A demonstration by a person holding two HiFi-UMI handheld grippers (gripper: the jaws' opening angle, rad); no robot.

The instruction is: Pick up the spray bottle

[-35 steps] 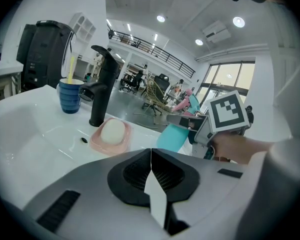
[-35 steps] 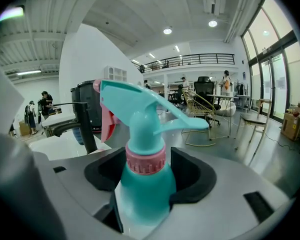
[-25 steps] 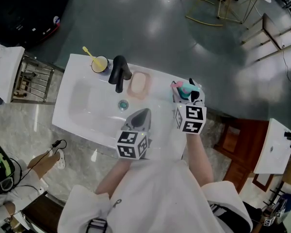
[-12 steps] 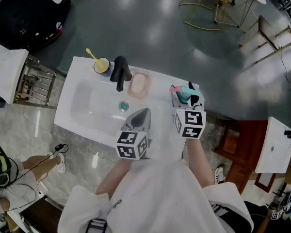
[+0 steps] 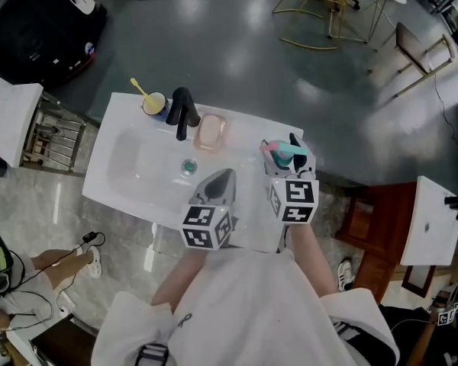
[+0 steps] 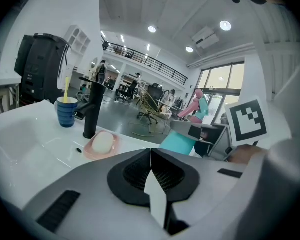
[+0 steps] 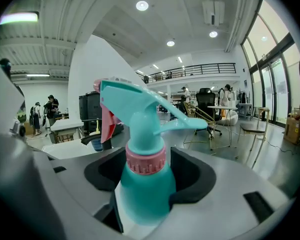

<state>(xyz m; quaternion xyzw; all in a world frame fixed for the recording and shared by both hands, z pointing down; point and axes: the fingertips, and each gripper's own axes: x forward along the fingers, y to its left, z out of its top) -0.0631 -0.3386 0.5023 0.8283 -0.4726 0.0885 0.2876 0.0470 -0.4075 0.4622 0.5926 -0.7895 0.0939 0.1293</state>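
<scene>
The teal spray bottle (image 7: pixel 142 184), with a pink collar and a teal trigger head, stands upright between the jaws of my right gripper (image 7: pixel 142 191), which is shut on its body. From the head view the spray bottle (image 5: pixel 285 152) is at the right end of the white sink counter (image 5: pixel 244 231), with the right gripper (image 5: pixel 288 165) around it. My left gripper (image 5: pixel 223 178) hovers over the counter's front edge, left of the bottle. Its jaws meet with nothing between them, so the left gripper (image 6: pixel 151 156) is shut.
A black faucet (image 5: pixel 182 113) stands behind the basin (image 5: pixel 137 162). A blue cup with a yellow toothbrush (image 5: pixel 153 101) is to its left, and a pink soap dish with soap (image 5: pixel 211 132) to its right. The counter edge drops to the floor beyond the bottle.
The right gripper stays shut on the bottle and has shifted slightly toward me. The left gripper has hardly moved. The head camera has drifted a little.
</scene>
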